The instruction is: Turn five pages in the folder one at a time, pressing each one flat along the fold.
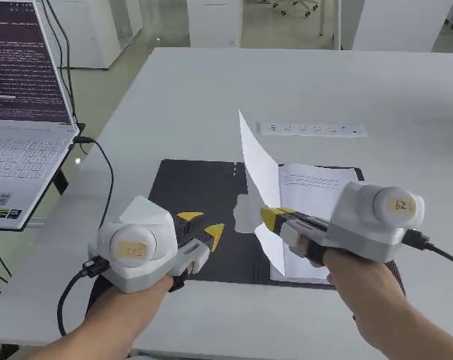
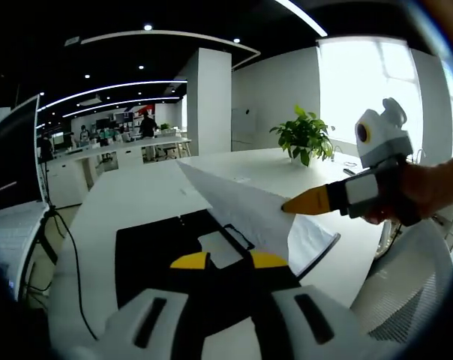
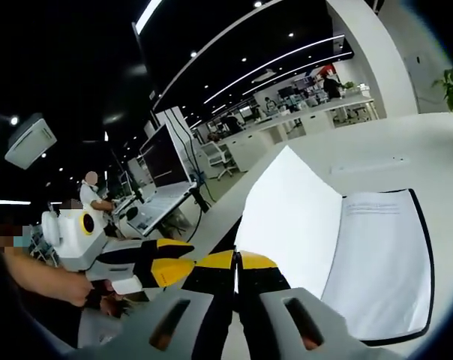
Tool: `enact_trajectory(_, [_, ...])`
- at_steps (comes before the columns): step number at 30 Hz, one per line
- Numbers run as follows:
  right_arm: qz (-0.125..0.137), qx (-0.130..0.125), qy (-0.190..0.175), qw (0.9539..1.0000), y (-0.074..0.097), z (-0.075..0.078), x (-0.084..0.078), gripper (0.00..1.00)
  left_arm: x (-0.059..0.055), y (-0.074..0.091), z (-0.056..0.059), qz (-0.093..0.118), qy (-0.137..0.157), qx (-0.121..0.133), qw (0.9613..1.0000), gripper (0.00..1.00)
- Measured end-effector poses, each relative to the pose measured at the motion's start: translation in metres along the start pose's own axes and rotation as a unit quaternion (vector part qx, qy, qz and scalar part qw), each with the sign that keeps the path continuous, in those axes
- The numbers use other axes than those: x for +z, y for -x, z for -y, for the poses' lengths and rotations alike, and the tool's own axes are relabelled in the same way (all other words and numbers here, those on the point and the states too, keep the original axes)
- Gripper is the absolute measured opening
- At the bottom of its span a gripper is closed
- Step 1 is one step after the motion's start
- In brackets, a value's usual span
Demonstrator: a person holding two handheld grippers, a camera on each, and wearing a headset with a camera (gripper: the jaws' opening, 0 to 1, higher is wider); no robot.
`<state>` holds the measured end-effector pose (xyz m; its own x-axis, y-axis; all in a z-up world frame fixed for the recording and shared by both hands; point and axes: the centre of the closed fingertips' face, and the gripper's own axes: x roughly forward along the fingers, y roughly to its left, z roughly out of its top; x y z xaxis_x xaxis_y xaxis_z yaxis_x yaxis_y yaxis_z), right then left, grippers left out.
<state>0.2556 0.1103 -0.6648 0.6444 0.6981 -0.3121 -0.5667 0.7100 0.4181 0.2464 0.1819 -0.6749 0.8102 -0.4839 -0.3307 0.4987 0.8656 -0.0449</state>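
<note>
Turning one page is the step in hand. The right gripper [image 1: 270, 217], entering from four o'clock in the head view, has its yellow-tipped jaws pinched shut on the edge of a thin white paper sheet [image 1: 258, 169] that stands curved, near upright. The left gripper [image 1: 202, 227], at eight o'clock, hovers parted and empty over the matte black open folder [image 1: 196, 195], which lies on the smooth white table [image 1: 301, 82]. Next, I judge, the floppy sheet needs carrying toward nine o'clock, then pressing along the fold.

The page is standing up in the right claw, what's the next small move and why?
Probably swing the right claw leftward so the page it pinches, now upright, lies onto the folder's black left cover, where the open left claw hovers ready to press.
</note>
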Motion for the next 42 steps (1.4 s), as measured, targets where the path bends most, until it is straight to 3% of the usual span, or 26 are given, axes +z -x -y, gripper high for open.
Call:
enact_trajectory(8, [-0.032, 0.005, 0.008, 0.9995, -0.025, -0.005, -0.021, 0.00, -0.009, 0.012, -0.016, -0.007, 0.006, 0.014, 0.9999, 0.18])
enact_trajectory(19, [-0.081, 0.000, 0.020, 0.9965, -0.054, -0.001, -0.057, 0.00, -0.025, 0.021, -0.036, -0.021, 0.019, 0.028, 0.9992, 0.18])
enact_trajectory(36, [-0.140, 0.013, 0.029, 0.9896, -0.090, -0.009, -0.096, 0.00, -0.051, 0.025, -0.046, -0.046, 0.034, 0.034, 0.9978, 0.17])
enact_trajectory(42, [-0.153, 0.011, 0.030, 0.9876, -0.097, -0.007, -0.108, 0.00, -0.055, 0.026, -0.050, -0.049, 0.039, 0.038, 0.9973, 0.17])
